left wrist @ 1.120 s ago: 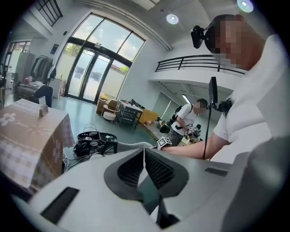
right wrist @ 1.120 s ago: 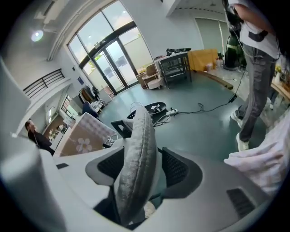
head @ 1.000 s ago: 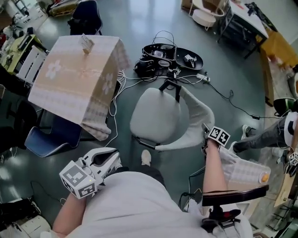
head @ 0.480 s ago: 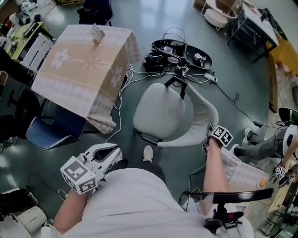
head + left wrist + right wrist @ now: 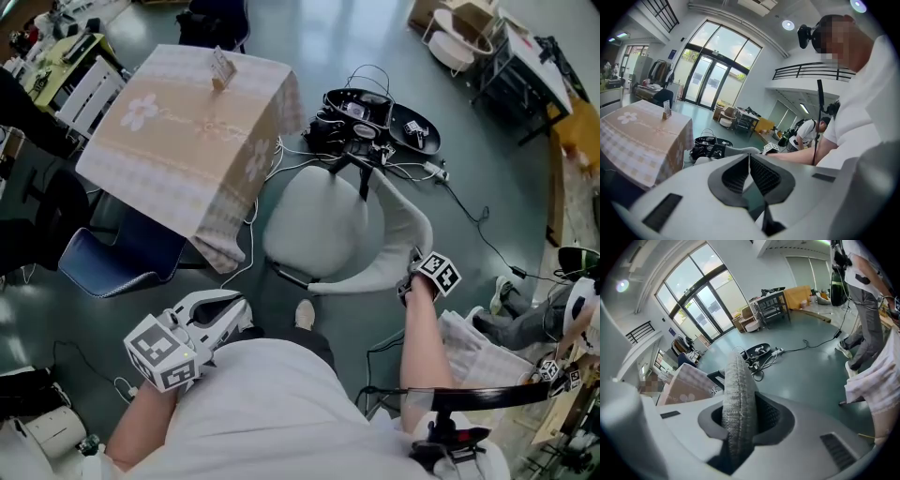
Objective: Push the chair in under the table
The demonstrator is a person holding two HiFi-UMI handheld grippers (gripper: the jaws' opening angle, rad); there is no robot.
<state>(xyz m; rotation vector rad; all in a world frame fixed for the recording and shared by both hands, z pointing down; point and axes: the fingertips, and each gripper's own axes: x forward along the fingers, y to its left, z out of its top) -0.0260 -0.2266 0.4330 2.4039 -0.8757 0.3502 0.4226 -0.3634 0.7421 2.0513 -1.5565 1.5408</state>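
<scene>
A light grey chair [image 5: 314, 230] with a curved backrest [image 5: 401, 234] stands on the floor just right of the table [image 5: 178, 131], which wears a beige checked cloth. My right gripper [image 5: 409, 284] is shut on the backrest's top edge. In the right gripper view the fabric edge [image 5: 738, 385] fills the gap between the pads of that gripper [image 5: 740, 423]. My left gripper [image 5: 234, 314] hangs low beside my torso, away from the chair. Its jaws [image 5: 749, 161] are shut with nothing between them.
A blue chair [image 5: 112, 262] sits under the table's near side. Black trays with gear [image 5: 366, 112] and cables [image 5: 450, 183] lie on the floor beyond the grey chair. A person's legs [image 5: 525, 319] and a checked cloth [image 5: 478, 342] are at the right. My shoe [image 5: 305, 314] is behind the seat.
The grey chair, with my right gripper on its backrest, has drawn closer to the table. My left gripper stayed low by my side.
</scene>
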